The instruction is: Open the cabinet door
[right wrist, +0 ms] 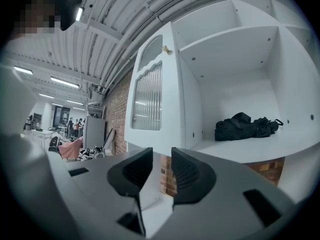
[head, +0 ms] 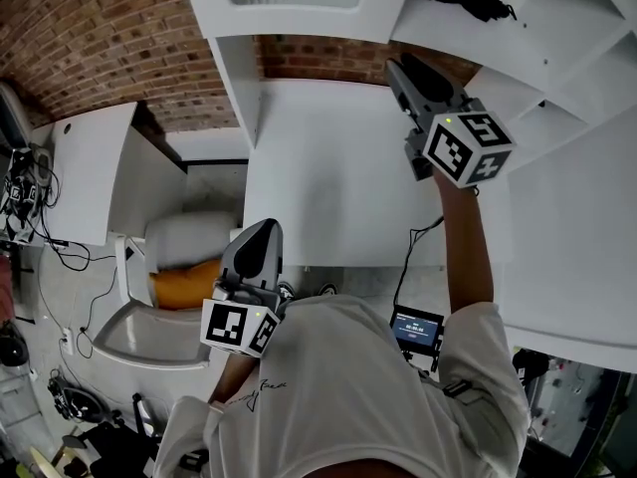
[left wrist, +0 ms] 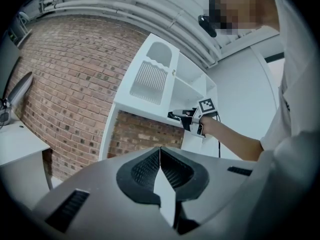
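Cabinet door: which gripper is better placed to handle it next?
Right. The right gripper is raised by the open door, fingers apart and empty; the left gripper hangs low, fingers together.

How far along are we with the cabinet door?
Done: the cabinet door stands swung wide, with the shelf and a black bundle exposed. In hand: nothing; the right gripper has its jaws apart and empty near the door, and the left gripper is shut and empty. Remaining: apparently only pulling away.
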Action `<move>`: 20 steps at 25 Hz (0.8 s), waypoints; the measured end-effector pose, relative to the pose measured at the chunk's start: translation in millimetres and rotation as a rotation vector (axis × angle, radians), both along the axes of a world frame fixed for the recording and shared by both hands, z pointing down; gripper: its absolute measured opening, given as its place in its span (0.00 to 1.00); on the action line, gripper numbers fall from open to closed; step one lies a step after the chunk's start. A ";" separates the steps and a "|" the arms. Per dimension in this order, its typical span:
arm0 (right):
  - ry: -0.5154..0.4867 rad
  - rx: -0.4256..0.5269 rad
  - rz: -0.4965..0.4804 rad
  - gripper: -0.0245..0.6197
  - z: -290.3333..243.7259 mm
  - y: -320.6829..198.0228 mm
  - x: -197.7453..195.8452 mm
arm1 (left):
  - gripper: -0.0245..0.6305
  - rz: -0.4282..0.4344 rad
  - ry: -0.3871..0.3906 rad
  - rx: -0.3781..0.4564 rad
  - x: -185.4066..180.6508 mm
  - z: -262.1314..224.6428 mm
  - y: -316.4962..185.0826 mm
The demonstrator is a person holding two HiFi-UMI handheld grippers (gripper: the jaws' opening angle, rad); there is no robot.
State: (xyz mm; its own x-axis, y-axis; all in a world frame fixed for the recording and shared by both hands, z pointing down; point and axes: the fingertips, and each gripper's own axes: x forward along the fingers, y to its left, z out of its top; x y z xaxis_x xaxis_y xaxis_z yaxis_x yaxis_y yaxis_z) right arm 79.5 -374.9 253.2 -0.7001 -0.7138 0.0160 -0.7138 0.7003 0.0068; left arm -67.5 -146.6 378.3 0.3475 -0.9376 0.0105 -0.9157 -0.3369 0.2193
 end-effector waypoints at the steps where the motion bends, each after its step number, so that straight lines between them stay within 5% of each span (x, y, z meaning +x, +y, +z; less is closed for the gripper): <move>1: 0.000 0.001 0.006 0.22 -0.6 -4.2 -0.4 | 0.06 -0.001 -0.004 -0.002 -0.9 0.6 -0.7; 20: -0.004 -0.026 0.040 0.27 1.8 -59.8 -10.4 | 0.06 -0.047 -0.017 -0.025 -20.4 10.3 -10.9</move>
State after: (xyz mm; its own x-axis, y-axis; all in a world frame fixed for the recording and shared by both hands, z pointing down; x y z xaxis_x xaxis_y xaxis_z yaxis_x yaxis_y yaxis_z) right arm 69.0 -434.7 255.0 -0.6712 -0.7406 0.0322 -0.7412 0.6711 -0.0135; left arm -87.9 -157.5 388.7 0.3026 -0.9523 0.0401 -0.9341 -0.2879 0.2113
